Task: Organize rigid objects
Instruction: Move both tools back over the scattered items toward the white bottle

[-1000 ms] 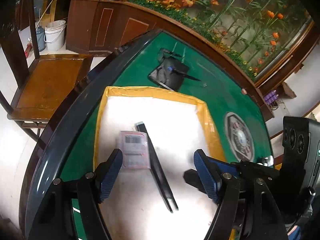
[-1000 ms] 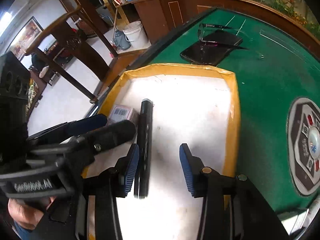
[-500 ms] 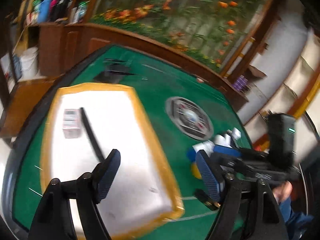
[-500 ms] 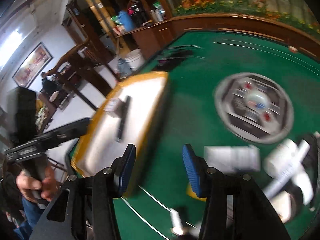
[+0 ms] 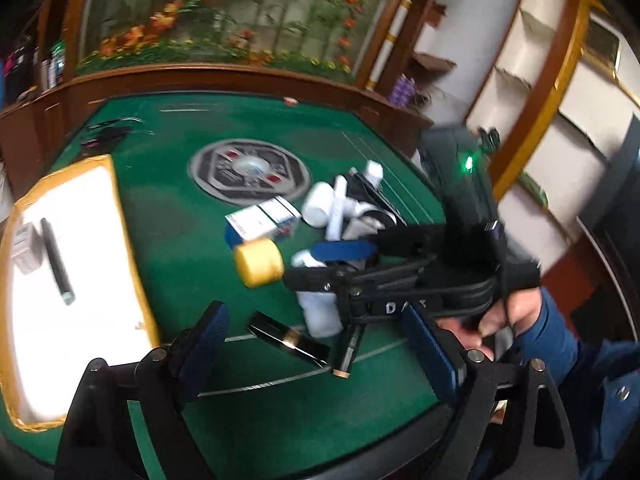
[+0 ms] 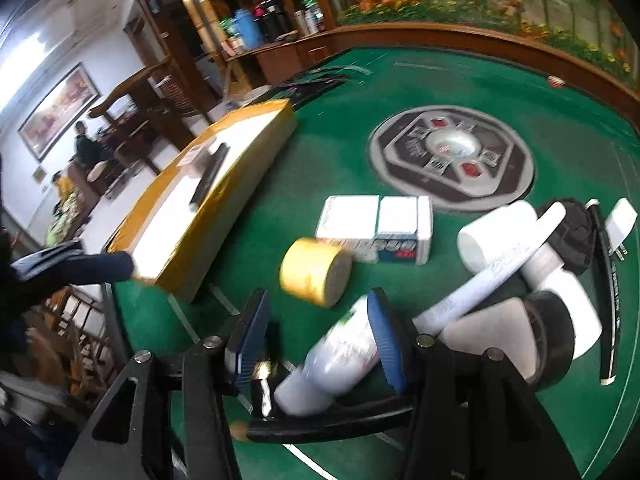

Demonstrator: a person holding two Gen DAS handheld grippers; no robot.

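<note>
I have both tools over the pile of loose things on the right side of the green desk (image 5: 168,240), because that is where the unsorted items wait. The tray (image 5: 120,216) with the yellow rim sits at the left; a black pen (image 5: 56,260) and a small box (image 5: 24,244) already lie in it, so I judge it to be the collecting place.

My left tool (image 5: 316,340) is opening, its jaws wide and nothing between the pads; a black flat bar (image 5: 288,340) and a dark pen with a pale tip (image 5: 348,352) lie on the felt just beyond it.

My right tool (image 6: 316,340) stands partly open, nothing clamped. A white bottle (image 6: 340,356) lies near its right pad; contact is too blurred to call. The yellow tape roll (image 6: 316,276) sits just beyond, and the white and blue carton (image 6: 376,228) farther off. I read this as lining up the next pickup.
</note>
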